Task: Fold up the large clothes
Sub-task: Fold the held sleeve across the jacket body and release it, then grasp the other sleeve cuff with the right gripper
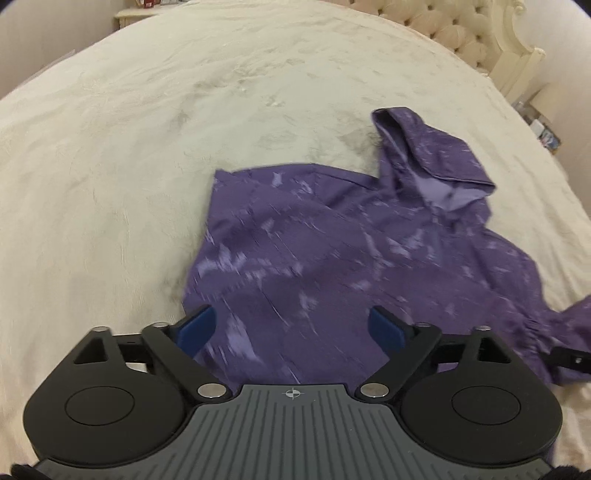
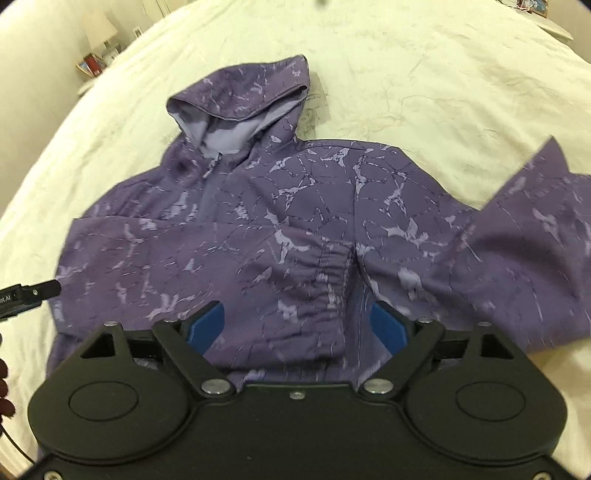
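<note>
Hoodie (image 2: 280, 229) flat on bed (image 2: 443, 92), one sleeve (image 2: 295, 288) folded across (other sleeve (image 2: 524, 236) and hood (image 2: 240, 99) unfolded). Left gripper (image 1: 293, 328) and right gripper (image 2: 295, 325) spread wide, holding nothing.

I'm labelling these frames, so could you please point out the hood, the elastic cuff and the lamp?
hood (image 2: 243, 92): right wrist view, on its patterned outer fabric.
elastic cuff (image 2: 328, 273): right wrist view, on the gathered band of the folded-in sleeve.
lamp (image 2: 100, 27): right wrist view, on its white shade.

Both wrist views downward, sharing hoodie (image 1: 332, 240)
</note>
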Available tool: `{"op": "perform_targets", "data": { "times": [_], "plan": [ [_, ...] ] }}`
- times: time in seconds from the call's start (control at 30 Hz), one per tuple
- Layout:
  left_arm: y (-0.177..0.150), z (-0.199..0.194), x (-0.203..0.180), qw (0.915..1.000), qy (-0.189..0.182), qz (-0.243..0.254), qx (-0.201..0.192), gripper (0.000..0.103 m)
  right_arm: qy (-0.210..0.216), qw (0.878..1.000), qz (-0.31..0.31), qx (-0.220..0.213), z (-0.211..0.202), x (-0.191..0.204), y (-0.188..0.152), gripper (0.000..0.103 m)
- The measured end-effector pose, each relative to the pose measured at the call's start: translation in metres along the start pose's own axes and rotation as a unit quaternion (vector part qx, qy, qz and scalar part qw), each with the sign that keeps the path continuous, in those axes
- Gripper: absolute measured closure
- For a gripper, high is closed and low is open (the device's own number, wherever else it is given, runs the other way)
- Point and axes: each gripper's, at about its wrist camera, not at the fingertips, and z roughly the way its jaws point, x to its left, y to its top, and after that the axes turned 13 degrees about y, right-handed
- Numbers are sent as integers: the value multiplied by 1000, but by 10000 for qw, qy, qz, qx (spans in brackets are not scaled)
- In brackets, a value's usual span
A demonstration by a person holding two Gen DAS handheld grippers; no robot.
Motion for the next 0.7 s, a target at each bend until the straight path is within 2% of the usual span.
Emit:
{"op": "perform_targets", "data": {
  "times": [0.03,0.1,0.33,0.5,0.7],
  "plan": [
    [-5,-6,-2,9999,-90,-30,36,6,5,10000,2,-30,-6,0,-4,15],
    [-14,-16,-8,9996,-250,-40,127,1,1,10000,10,-68,-15,-2,-11,7],
    [-50,-43,-34,9984,-327,103,450,0,-203,9993,295,-85,-49,-42,-43,7],
    [-67,-65,-52,9984,-391,87,403,0,-370,9974,596,-176,-72,-89,-53,7],
    [-80,-87,-77,9989,-338,138,283,0,-629,9938,853,-344,-101,-150,-45,7]
  ]
}}
